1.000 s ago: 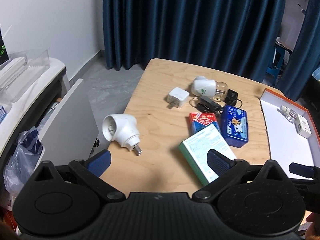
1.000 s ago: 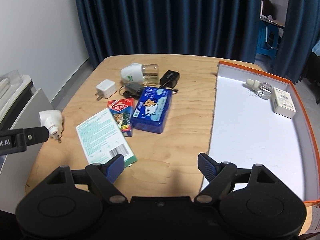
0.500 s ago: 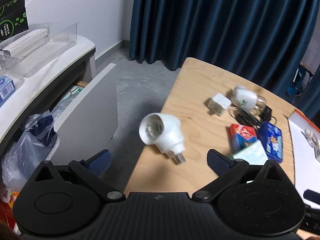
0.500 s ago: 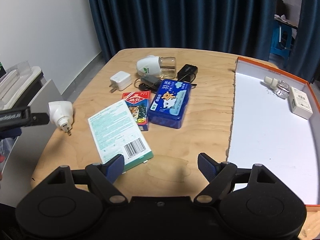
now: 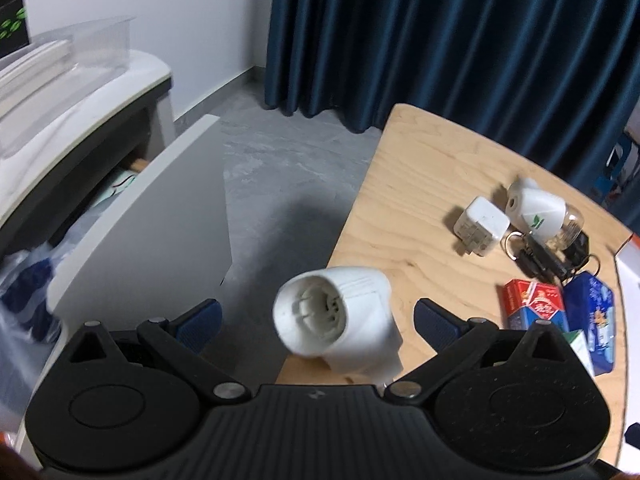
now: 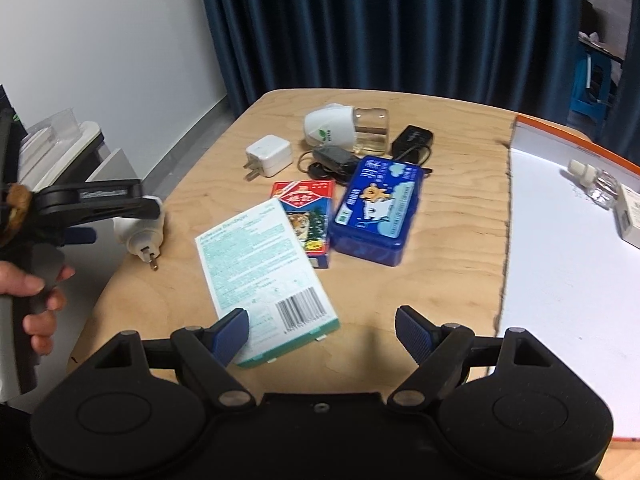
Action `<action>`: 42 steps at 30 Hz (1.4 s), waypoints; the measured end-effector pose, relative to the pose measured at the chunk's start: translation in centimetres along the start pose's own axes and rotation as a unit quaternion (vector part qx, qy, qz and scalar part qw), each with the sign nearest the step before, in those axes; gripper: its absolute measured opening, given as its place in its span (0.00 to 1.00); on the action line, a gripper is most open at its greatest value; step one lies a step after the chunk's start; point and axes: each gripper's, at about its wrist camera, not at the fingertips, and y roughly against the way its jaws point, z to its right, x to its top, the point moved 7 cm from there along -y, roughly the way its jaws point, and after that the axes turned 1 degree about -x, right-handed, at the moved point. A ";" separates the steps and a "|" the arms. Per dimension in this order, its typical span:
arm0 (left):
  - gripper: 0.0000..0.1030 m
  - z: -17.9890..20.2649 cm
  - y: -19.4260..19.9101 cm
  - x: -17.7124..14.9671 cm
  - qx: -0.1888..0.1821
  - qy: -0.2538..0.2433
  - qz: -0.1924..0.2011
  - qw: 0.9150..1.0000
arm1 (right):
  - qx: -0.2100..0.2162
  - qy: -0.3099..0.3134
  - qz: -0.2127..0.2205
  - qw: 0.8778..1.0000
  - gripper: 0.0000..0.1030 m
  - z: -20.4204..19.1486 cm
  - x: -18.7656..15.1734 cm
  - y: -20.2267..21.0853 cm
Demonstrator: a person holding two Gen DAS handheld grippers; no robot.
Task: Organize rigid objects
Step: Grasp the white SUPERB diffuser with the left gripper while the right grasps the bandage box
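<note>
A white plug-in socket adapter (image 5: pixel 336 320) lies at the left edge of the wooden table (image 5: pixel 420 184), prongs pointing toward the table's near side. My left gripper (image 5: pixel 316 318) is open, one finger on each side of the adapter with a gap at both. The right wrist view shows the same adapter (image 6: pixel 140 228) under the left gripper (image 6: pixel 120 220). My right gripper (image 6: pixel 322 332) is open over the near table edge with nothing in it; its left pad overlaps the green-white box (image 6: pixel 264 268).
Mid-table lie a red box (image 6: pixel 310 216), blue tin (image 6: pixel 376 208), white charger cube (image 6: pixel 268 156), white vaporizer with bottle (image 6: pixel 344 128) and black key fob (image 6: pixel 332 158). An orange-rimmed white tray (image 6: pixel 560 260) at right holds a small bottle (image 6: pixel 592 176). A hand (image 6: pixel 36 288) grips the left handle.
My left gripper swung left and closed in on the white adapter, which now sits between its open fingers. The right gripper drifted slightly left and forward, still open.
</note>
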 end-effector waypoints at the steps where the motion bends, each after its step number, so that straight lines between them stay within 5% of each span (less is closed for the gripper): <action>1: 1.00 0.2 -0.3 0.0 0.001 -0.005 0.000 1.000 | 0.003 0.002 -0.001 1.000 0.92 -0.2 0.0 -0.2; 3: 0.96 0.3 -0.9 0.0 0.001 -0.014 0.005 1.000 | 0.008 0.007 -0.003 1.000 0.92 -0.6 0.0 -0.6; 7: 0.66 0.6 -1.5 0.1 -0.029 -0.008 0.003 1.000 | 0.017 0.011 -0.006 1.000 0.92 -1.3 0.0 -1.4; 15: 0.65 2.2 0.2 -0.2 -0.053 -0.044 0.018 0.997 | 0.037 0.031 -0.007 0.999 0.92 -2.6 0.0 -2.3; 26: 0.65 2.8 1.5 -0.3 -0.071 -0.052 0.029 0.996 | 0.005 0.126 -0.003 0.992 0.92 -5.0 1.3 -4.6; 33: 0.64 3.4 2.4 -0.8 -0.076 -0.060 0.030 0.995 | 0.029 0.082 -0.009 0.996 0.84 -4.5 1.4 -5.1; 42: 0.64 6.1 5.6 -2.0 -0.097 -0.083 0.040 0.991 | 0.016 0.036 0.040 0.998 0.84 -0.4 1.7 1.1</action>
